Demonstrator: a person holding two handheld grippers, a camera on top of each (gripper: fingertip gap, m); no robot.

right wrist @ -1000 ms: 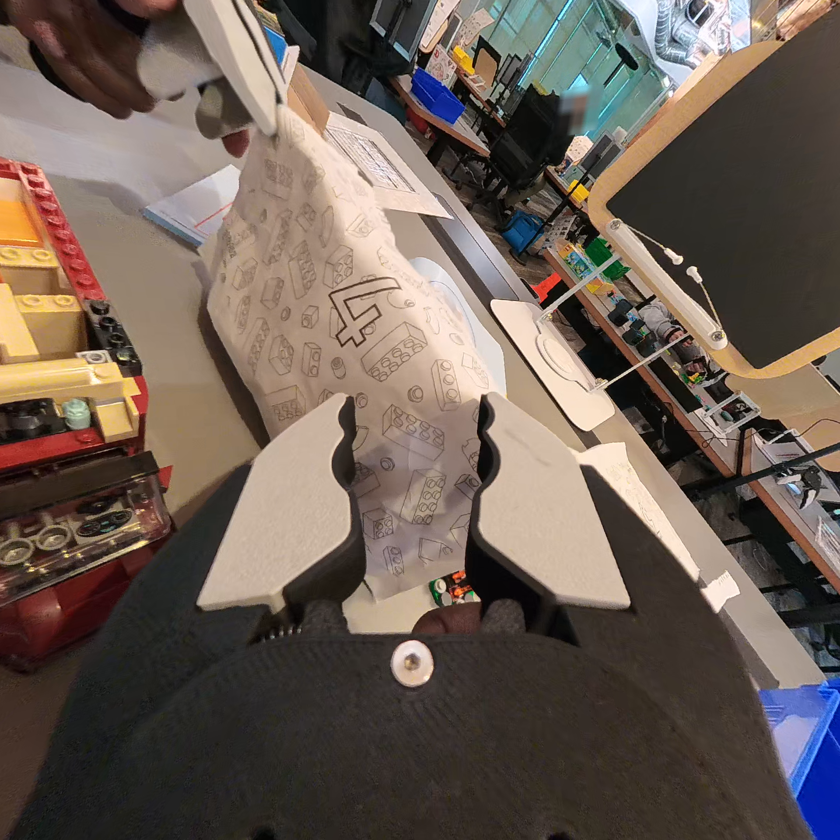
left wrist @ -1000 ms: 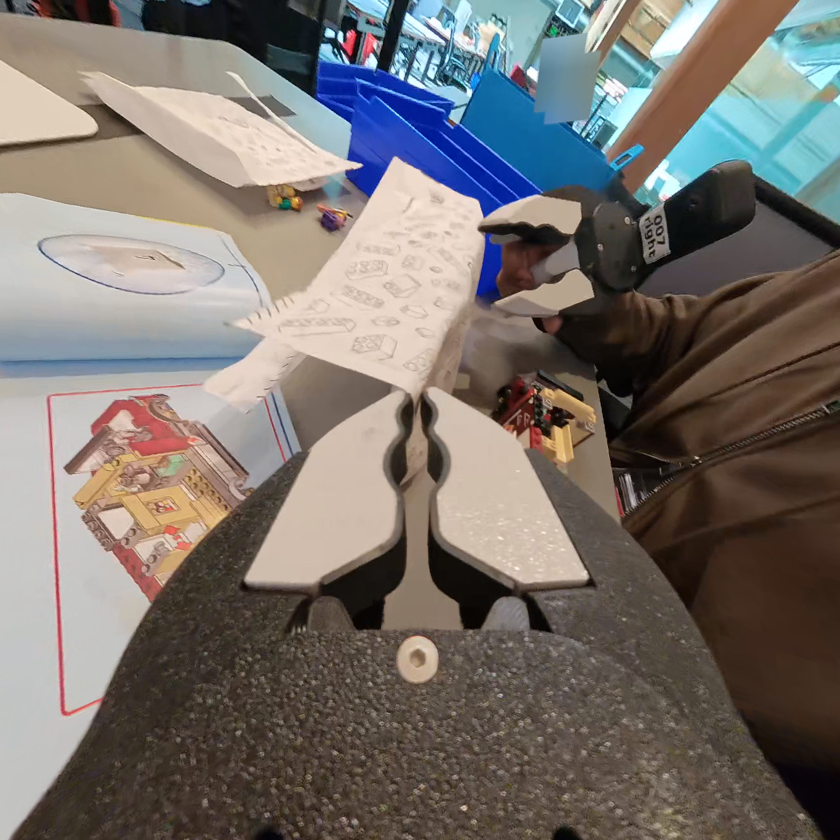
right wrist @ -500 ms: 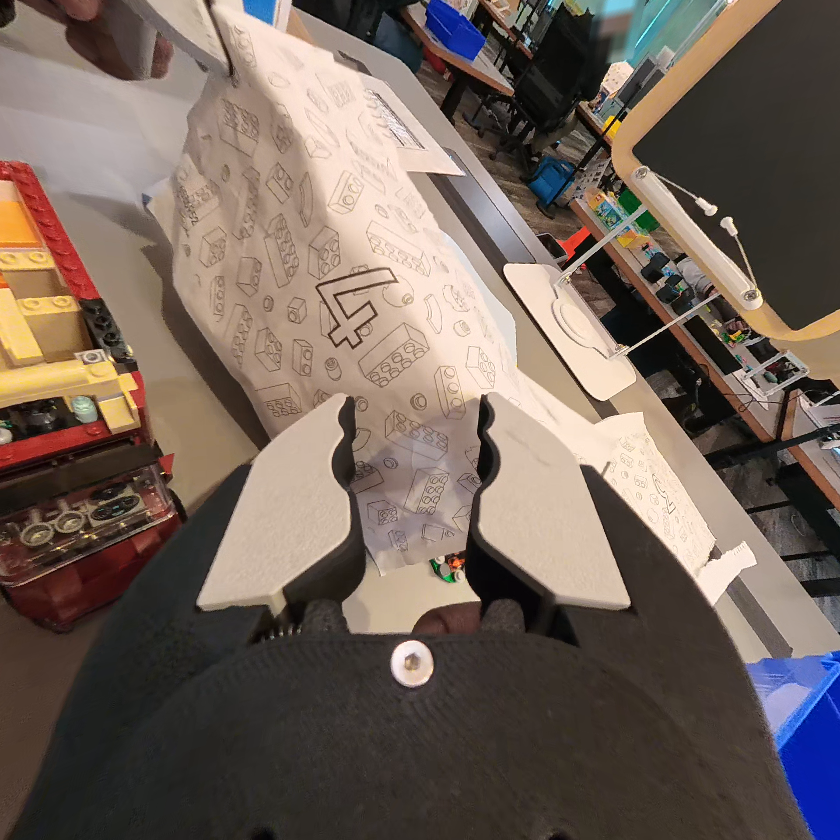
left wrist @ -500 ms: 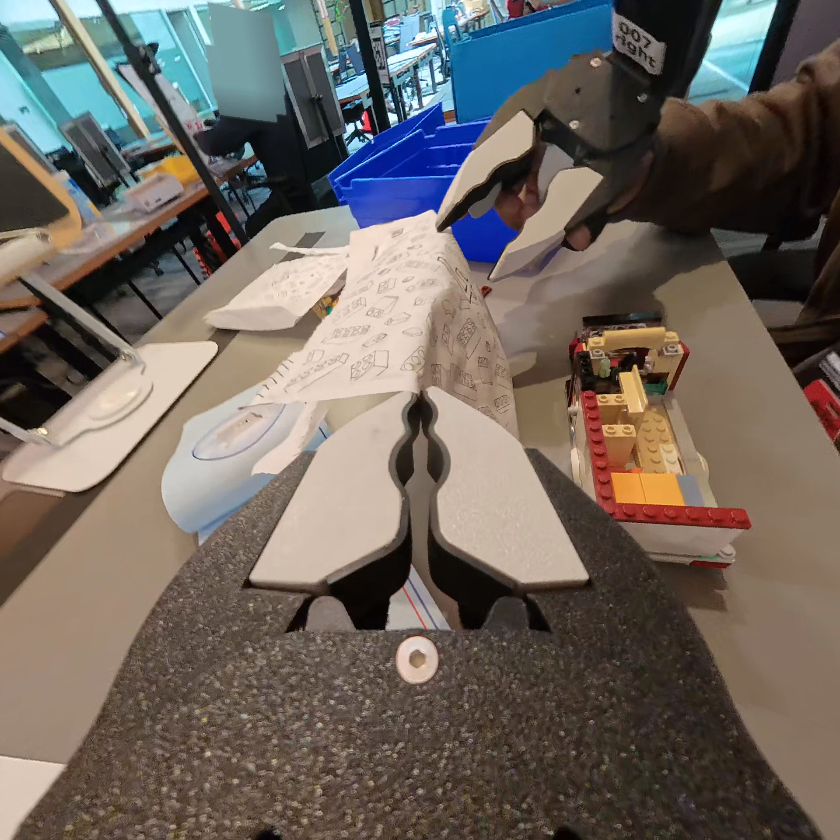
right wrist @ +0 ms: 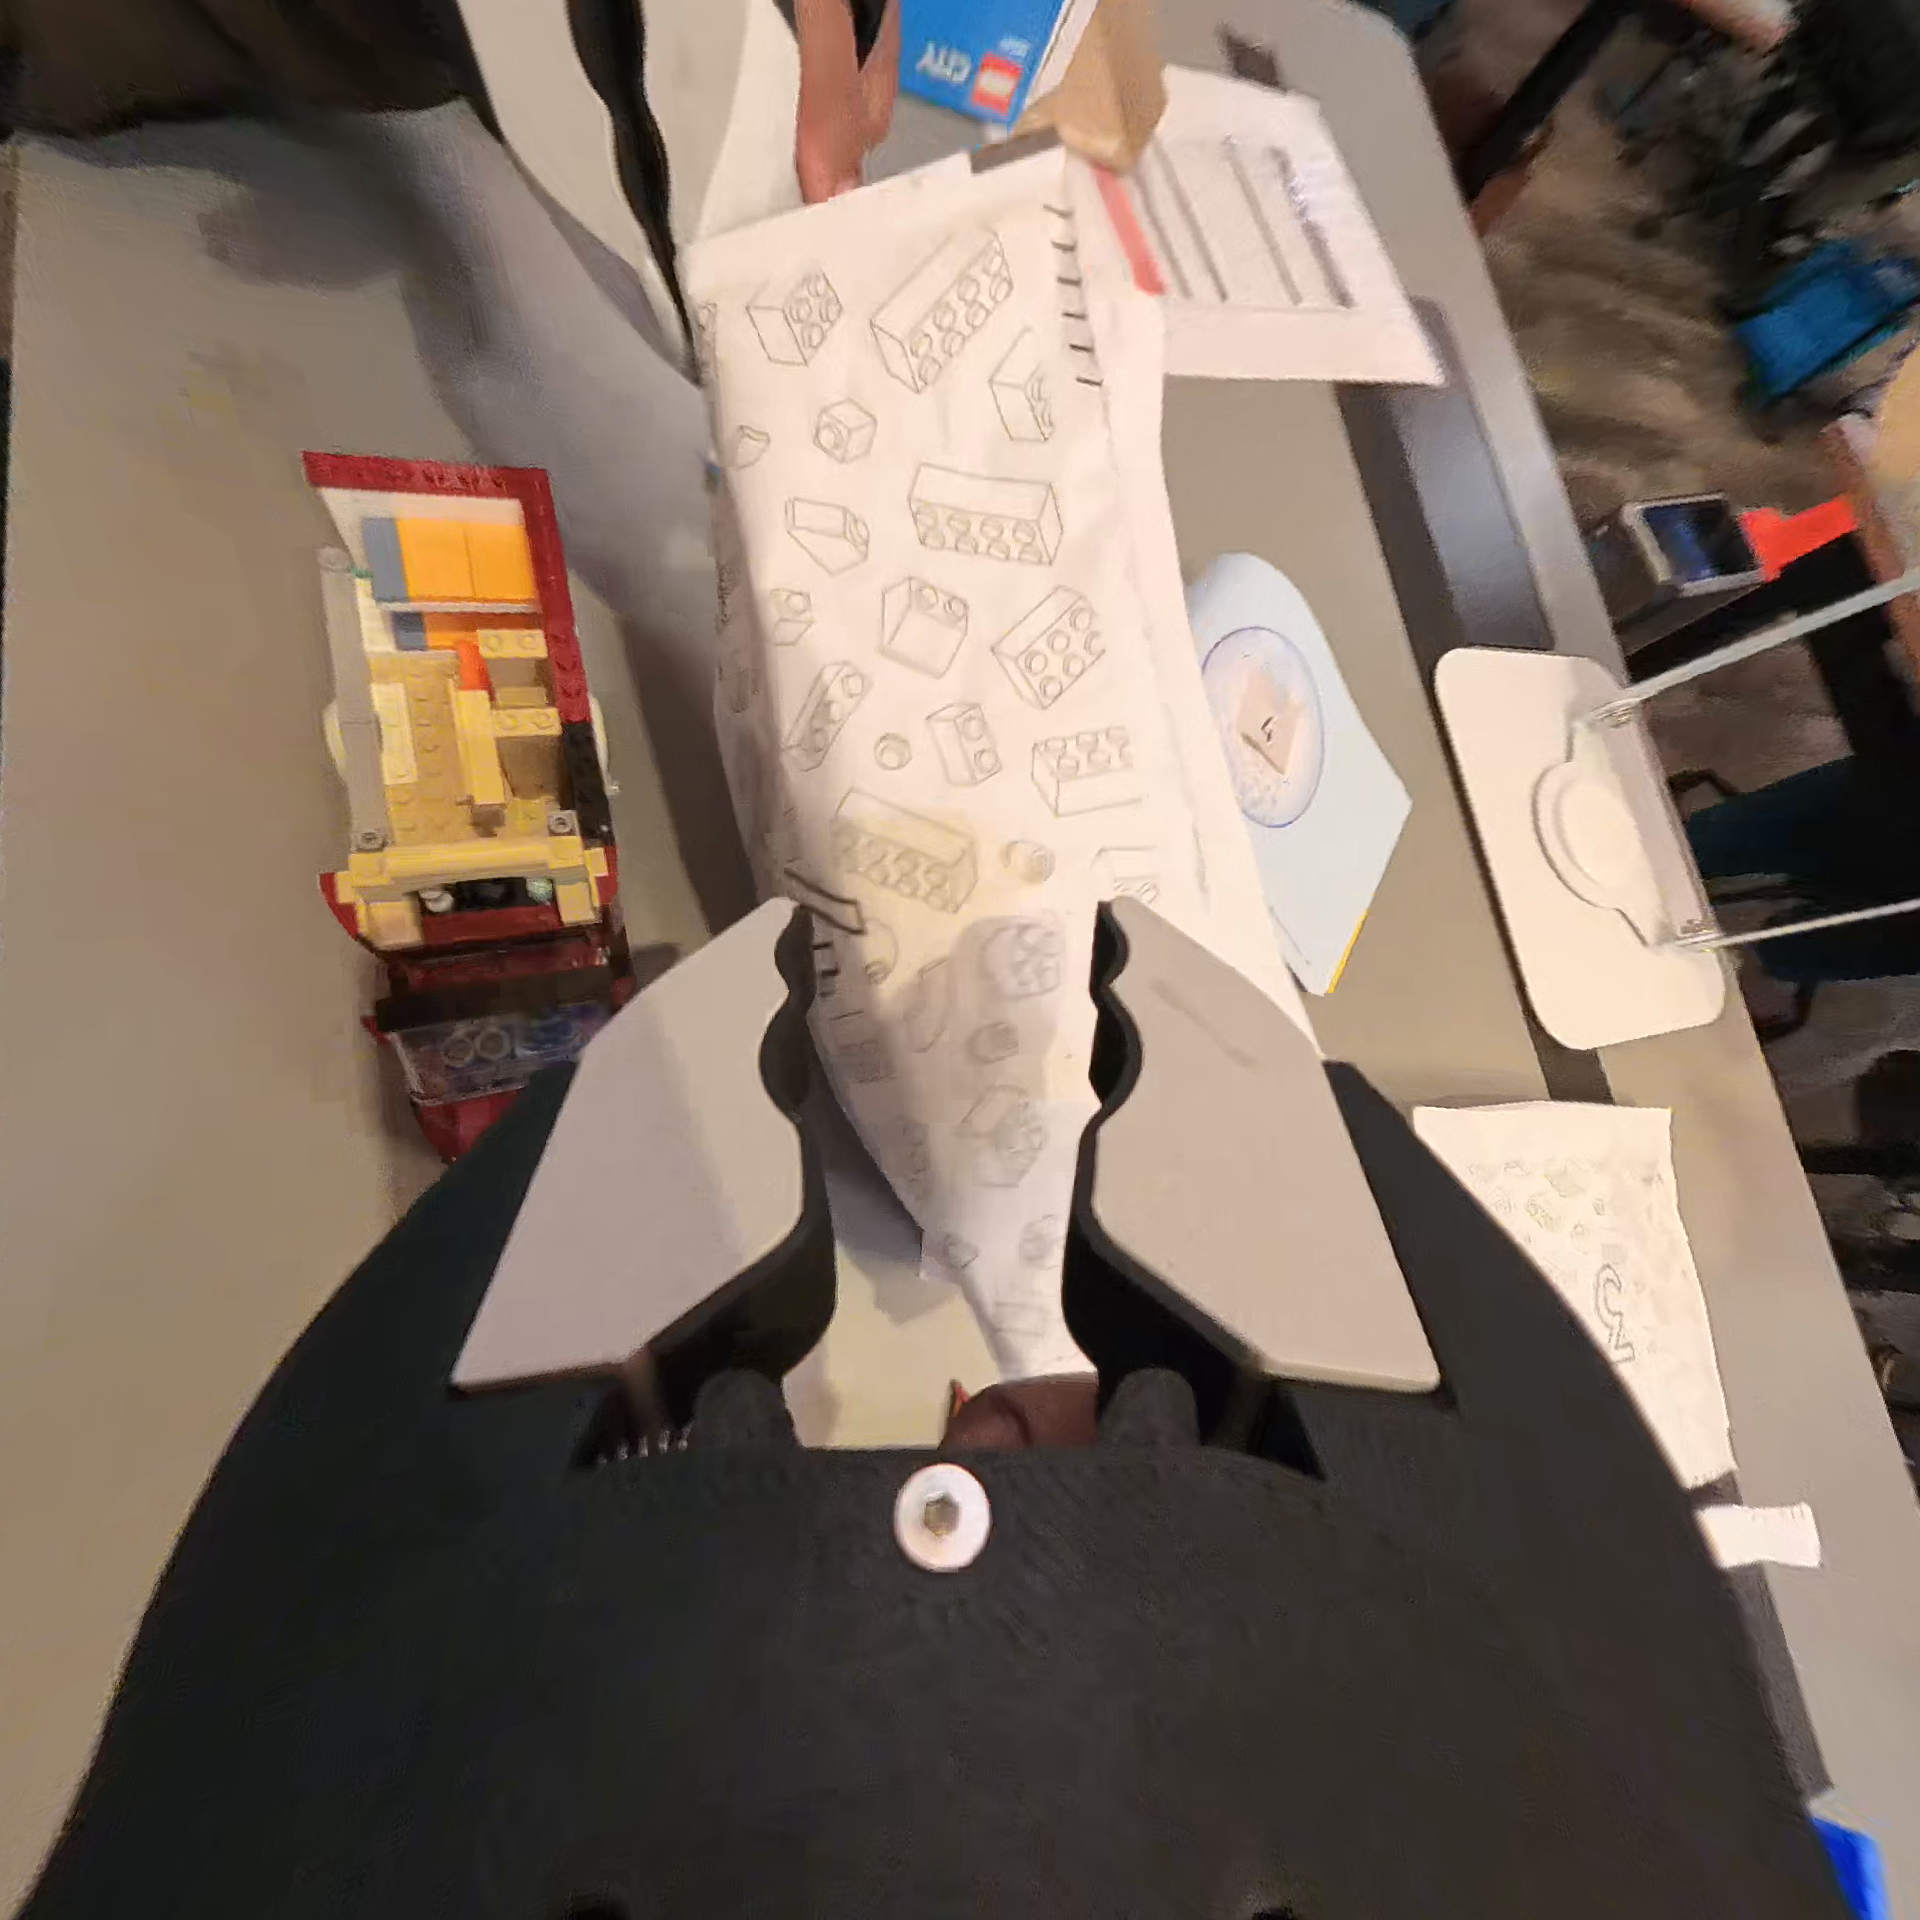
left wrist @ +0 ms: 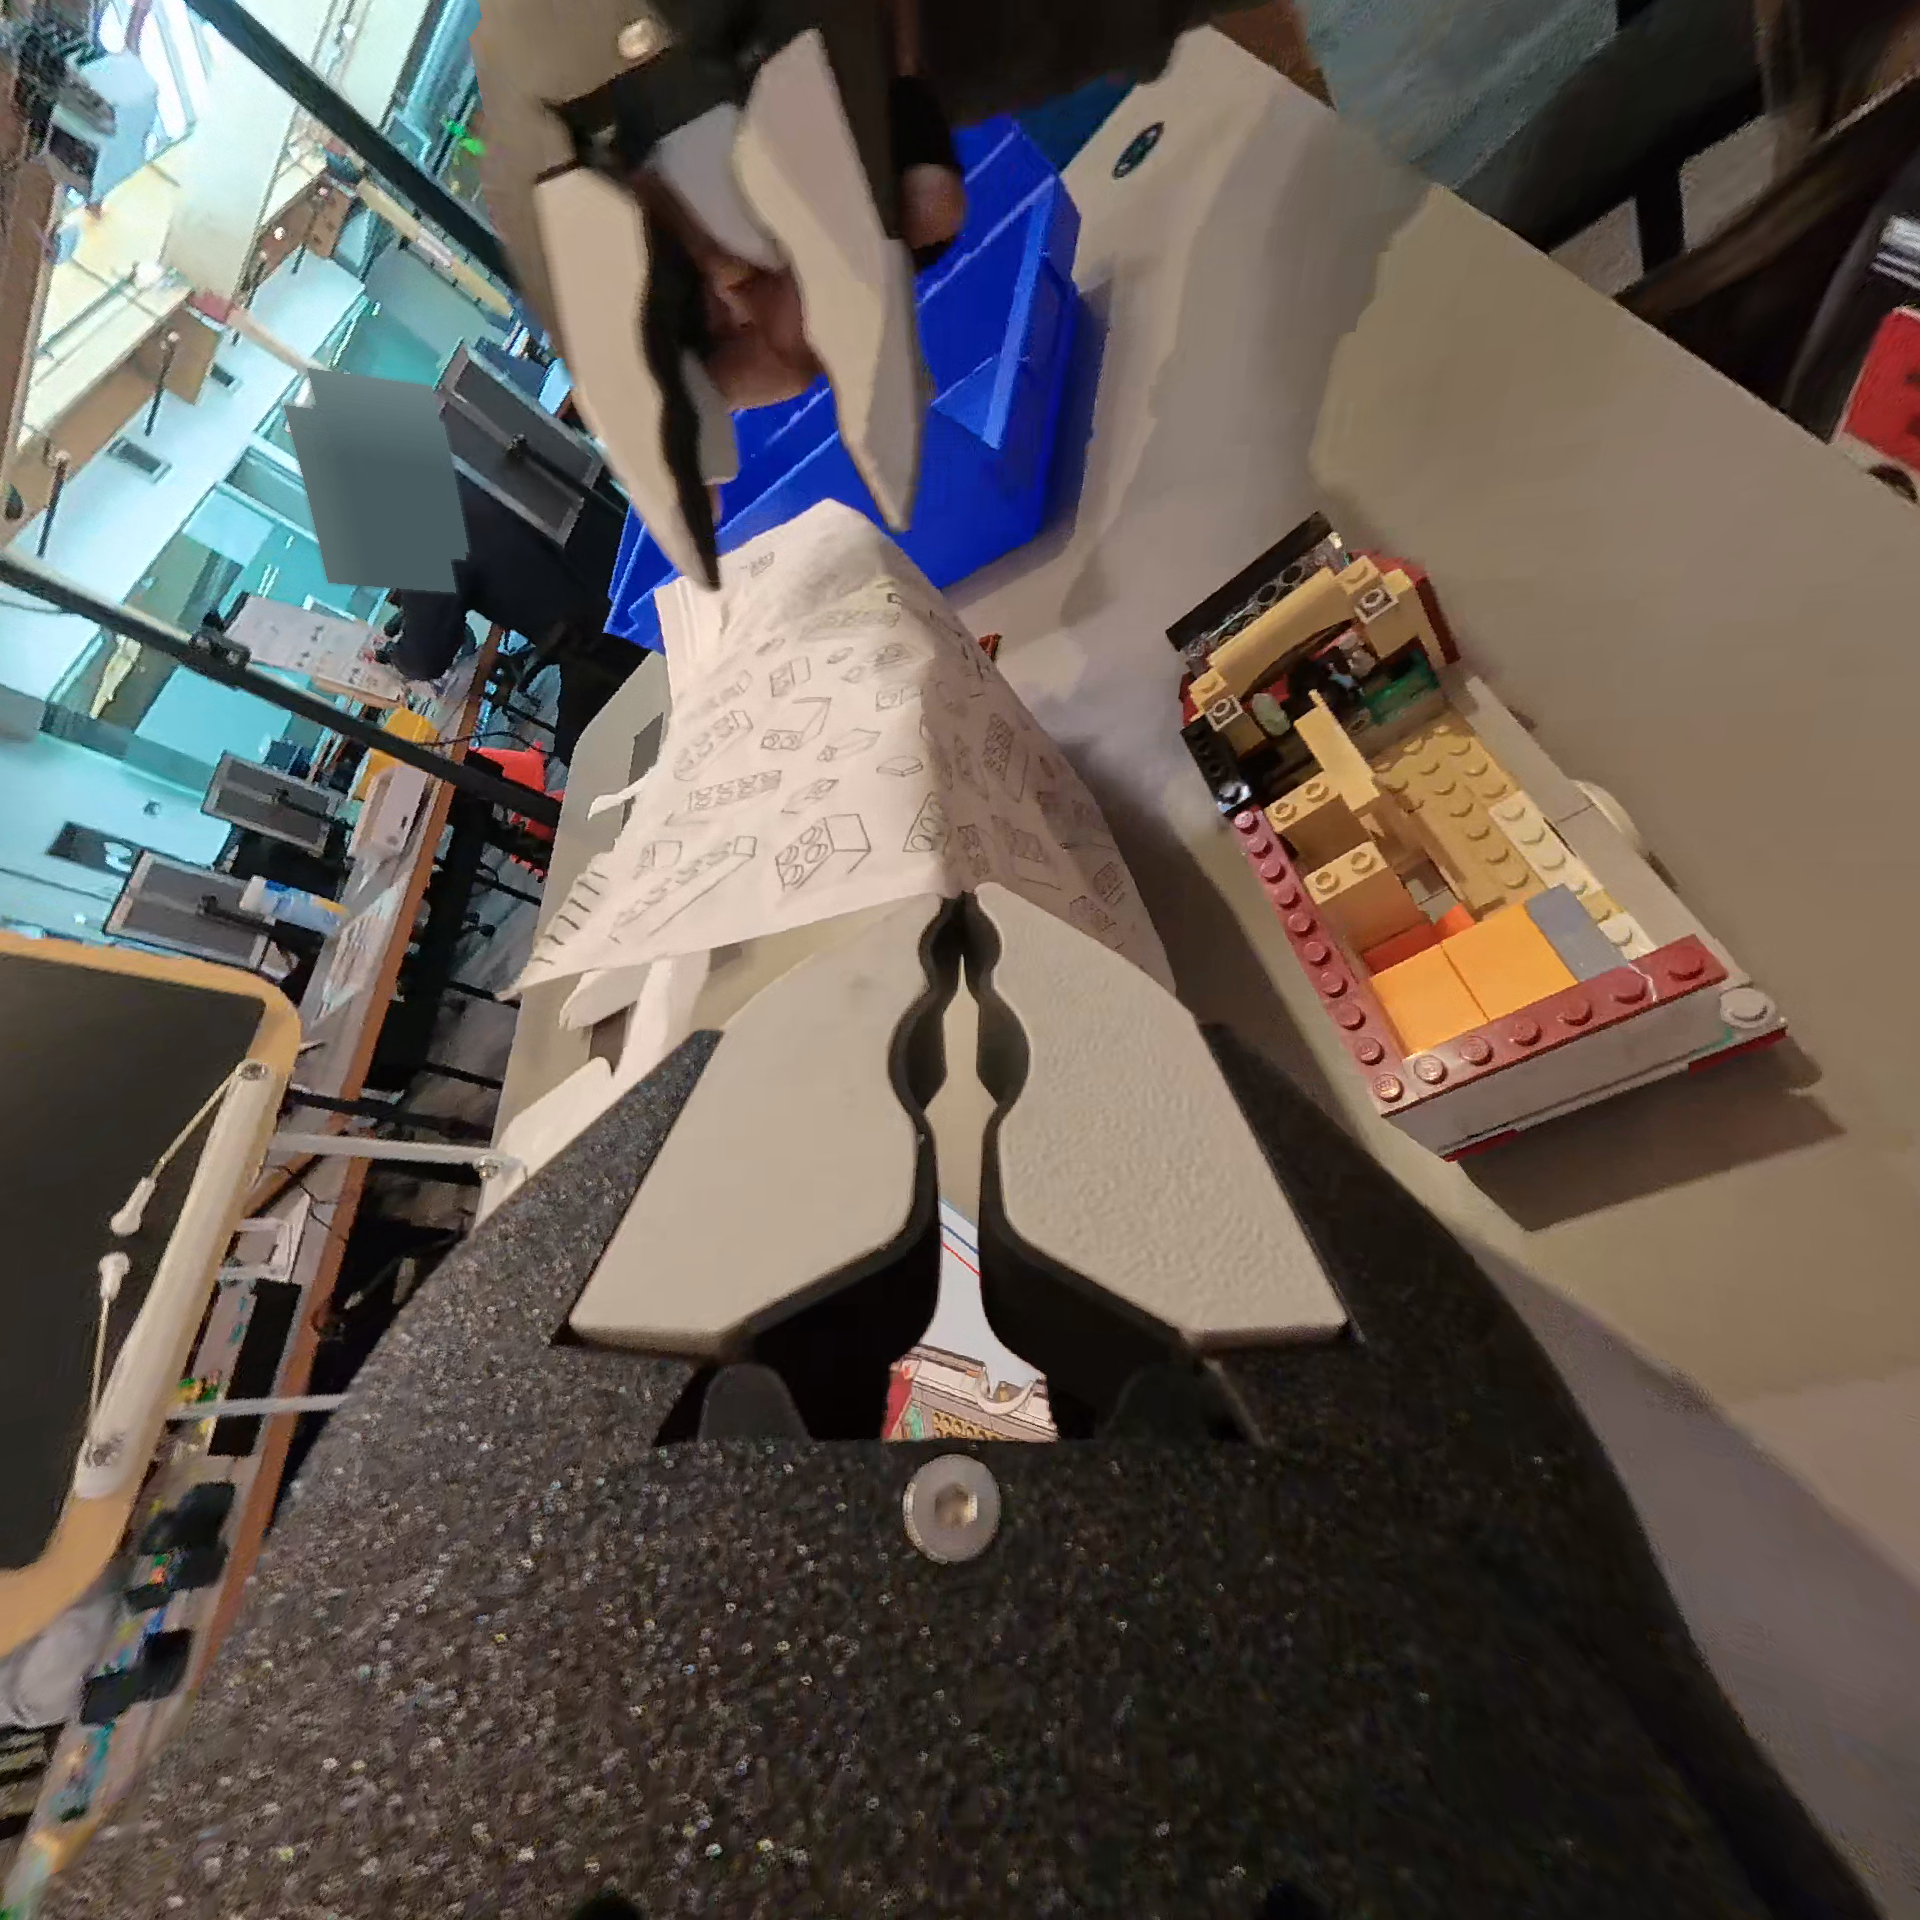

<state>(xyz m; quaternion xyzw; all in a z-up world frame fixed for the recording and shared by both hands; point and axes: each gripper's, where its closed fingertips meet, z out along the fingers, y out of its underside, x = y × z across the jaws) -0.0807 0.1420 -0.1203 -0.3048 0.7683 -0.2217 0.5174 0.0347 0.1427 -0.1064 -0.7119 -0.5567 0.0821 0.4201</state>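
Note:
My left gripper (left wrist: 961, 914) is shut on one edge of a white paper bag (left wrist: 831, 790) printed with brick outlines and holds it up off the grey table (left wrist: 1558, 468). The bag (right wrist: 935, 582) stretches from there toward my right gripper (right wrist: 945, 914), which is open. The bag's other end shows between the right gripper's fingers, and the pads do not press on it. In the left wrist view the right gripper (left wrist: 800, 540) hangs open just over the bag's far end. A part-built brick model (left wrist: 1455, 862) stands on the table beside the bag, also seen in the right wrist view (right wrist: 468, 727).
Blue bins (left wrist: 987, 343) stand at the table's far edge. A light blue booklet (right wrist: 1299, 727), a white stand base (right wrist: 1579, 831), a second printed paper bag (right wrist: 1579, 1247), a printed sheet (right wrist: 1278, 260) and a blue box (right wrist: 977, 52) lie around the bag. The gap from one gripper's tips to the other's is roughly 12 centimetres.
My left gripper stayed shut on the bag and swung round with it, pulling it taut. My right gripper stayed open and moved above the bag, now looking down on the table.

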